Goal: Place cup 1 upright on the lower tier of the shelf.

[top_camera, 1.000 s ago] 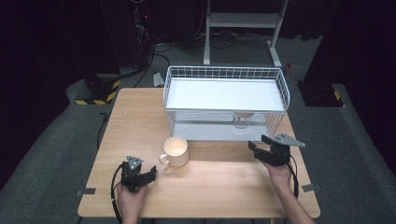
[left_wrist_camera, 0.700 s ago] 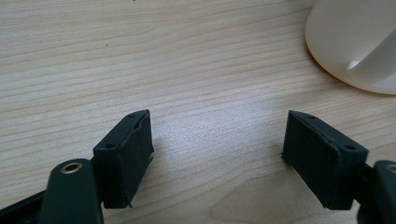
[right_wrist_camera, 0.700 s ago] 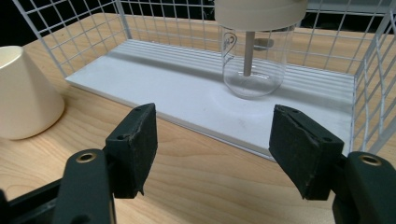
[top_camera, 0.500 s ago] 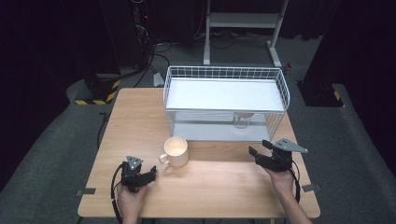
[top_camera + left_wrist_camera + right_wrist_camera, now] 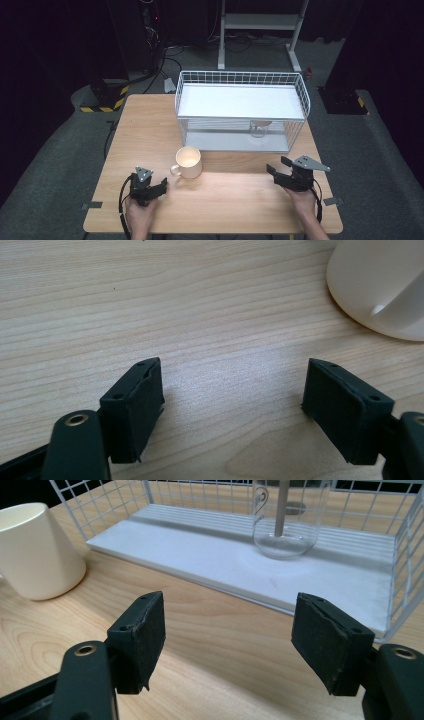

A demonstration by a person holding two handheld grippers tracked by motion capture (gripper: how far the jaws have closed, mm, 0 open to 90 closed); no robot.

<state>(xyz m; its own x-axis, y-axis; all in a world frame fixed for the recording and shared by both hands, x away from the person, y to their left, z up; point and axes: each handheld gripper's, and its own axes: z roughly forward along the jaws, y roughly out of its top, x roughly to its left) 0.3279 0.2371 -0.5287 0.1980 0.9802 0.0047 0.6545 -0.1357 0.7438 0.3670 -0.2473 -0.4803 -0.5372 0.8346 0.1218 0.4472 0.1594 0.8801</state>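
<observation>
High view: the cream mug point(image 5: 188, 162) stands upright on the worktop point(image 5: 225, 192), handle toward the left gripper point(image 5: 159, 188), the nearer one. Left gripper view: jaws released and empty, mug up and right. Right gripper view: the right gripper's point(image 5: 227, 630) jaws, just opening, are empty, mug far left.

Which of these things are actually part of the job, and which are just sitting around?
In the job: mug, glass, wire rack, left gripper and right gripper, both open and empty.

Lying about: white stand, dark equipment on the floor behind the table.
</observation>
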